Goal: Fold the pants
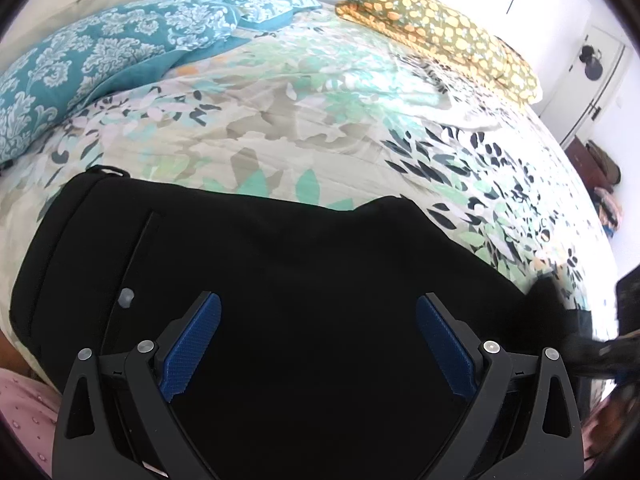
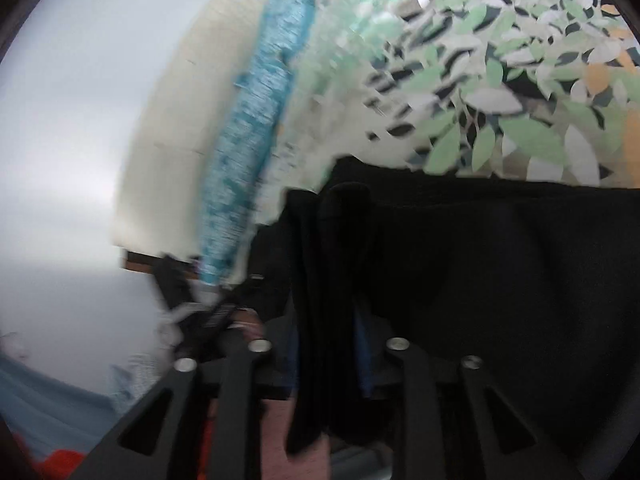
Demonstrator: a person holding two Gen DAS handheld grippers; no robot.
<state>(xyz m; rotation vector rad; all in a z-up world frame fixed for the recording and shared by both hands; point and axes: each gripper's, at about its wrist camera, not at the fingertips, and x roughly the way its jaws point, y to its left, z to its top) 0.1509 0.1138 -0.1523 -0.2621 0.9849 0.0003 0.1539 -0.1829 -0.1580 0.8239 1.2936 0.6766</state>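
Note:
Black pants lie on the floral bedspread, waistband and a back-pocket button to the left. My left gripper hovers over them, wide open and empty, blue pads apart. In the right wrist view my right gripper is shut on a bunched fold of the black pants, which hangs between the fingers. The view is blurred and tilted. The right gripper also shows as a dark blur at the right edge of the left wrist view.
Teal patterned pillows lie at the bed's far left. A folded yellow-green blanket lies at the far right. A white door and bags on the floor stand beyond the bed's right edge.

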